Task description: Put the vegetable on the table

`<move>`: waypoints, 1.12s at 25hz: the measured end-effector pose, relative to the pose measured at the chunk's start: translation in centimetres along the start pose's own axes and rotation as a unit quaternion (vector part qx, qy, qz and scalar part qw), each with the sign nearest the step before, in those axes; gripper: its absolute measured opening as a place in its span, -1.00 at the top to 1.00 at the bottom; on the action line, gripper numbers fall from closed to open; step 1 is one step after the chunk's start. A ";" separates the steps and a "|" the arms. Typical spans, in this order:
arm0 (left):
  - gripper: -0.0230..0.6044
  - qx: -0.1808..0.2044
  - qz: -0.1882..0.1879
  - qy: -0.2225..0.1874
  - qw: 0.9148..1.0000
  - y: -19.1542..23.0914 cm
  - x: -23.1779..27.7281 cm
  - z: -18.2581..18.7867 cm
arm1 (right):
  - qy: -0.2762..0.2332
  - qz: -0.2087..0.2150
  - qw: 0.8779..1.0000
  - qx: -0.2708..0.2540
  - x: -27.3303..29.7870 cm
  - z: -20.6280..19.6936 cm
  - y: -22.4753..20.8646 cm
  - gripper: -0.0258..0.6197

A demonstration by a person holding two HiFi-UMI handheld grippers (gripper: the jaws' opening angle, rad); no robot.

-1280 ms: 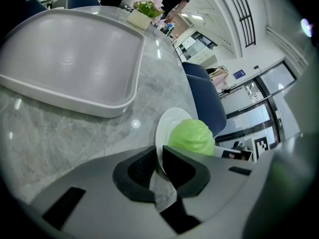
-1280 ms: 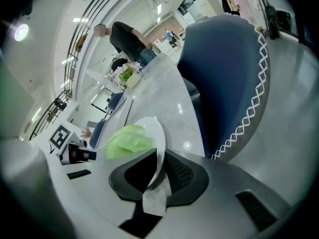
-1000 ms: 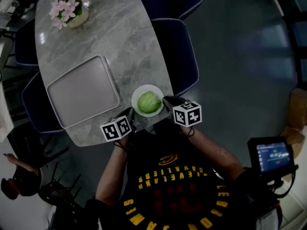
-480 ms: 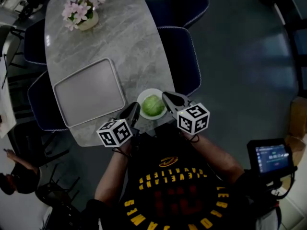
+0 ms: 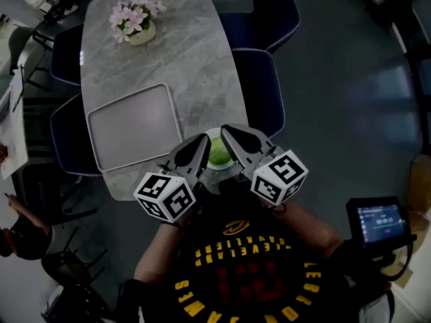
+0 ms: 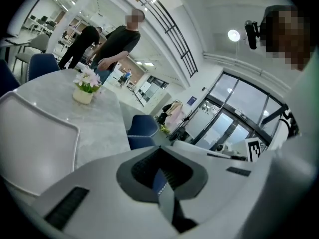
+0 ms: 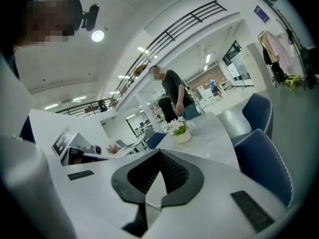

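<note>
A green leafy vegetable point(image 5: 217, 153) lies in a white bowl point(image 5: 215, 133) at the near edge of the grey marble table point(image 5: 195, 59). Both grippers are raised above it, close to the head camera, and cover the bowl's sides. My left gripper point(image 5: 201, 142) sits over the bowl's left side, its jaws closed to a point with nothing in them. My right gripper point(image 5: 227, 130) is over the right side, likewise shut and empty. In the gripper views the left gripper point(image 6: 159, 151) and right gripper point(image 7: 160, 153) point level across the table, and the vegetable is out of sight.
A grey tray point(image 5: 131, 126) lies left of the bowl. A pot of pink flowers point(image 5: 138, 22) stands at the far end. Blue chairs point(image 5: 259, 86) line the table's right side, with more on the left. A person point(image 6: 117, 41) stands beyond the far end.
Both grippers have risen towards the head camera and drawn together over the bowl, now hiding its sides. The bowl and vegetable have stayed in place.
</note>
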State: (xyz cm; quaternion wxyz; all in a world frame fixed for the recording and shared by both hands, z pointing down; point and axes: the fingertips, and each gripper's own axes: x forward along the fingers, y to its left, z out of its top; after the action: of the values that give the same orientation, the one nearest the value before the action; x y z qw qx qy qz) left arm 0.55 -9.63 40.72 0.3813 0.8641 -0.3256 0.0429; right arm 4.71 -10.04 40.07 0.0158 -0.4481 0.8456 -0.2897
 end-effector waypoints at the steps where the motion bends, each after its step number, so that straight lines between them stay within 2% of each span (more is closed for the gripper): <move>1: 0.93 0.007 -0.003 -0.011 1.000 -0.7 -0.4 0.7 | -0.009 0.008 1.000 -0.009 -0.1 0.8 0.7 0.91; 7: 0.93 0.065 -0.004 -0.064 0.996 -4.6 -2.8 4.2 | -0.046 0.034 0.997 -0.056 -1.1 4.3 3.6 0.91; 11: 0.93 0.089 -0.001 -0.085 0.992 -6.2 -3.7 5.3 | -0.062 0.044 0.994 -0.079 -1.6 5.4 4.8 0.91; 28: 0.93 0.132 -0.008 -0.104 0.986 -7.9 -4.4 6.3 | -0.084 0.054 0.988 -0.120 -2.0 6.8 6.5 0.91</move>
State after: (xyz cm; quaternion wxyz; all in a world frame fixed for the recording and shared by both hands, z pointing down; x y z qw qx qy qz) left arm 0.76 -7.72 29.84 0.2282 0.9094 -0.3477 -0.0074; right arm 3.00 -8.90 30.69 0.0489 -0.4236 0.8926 -0.1463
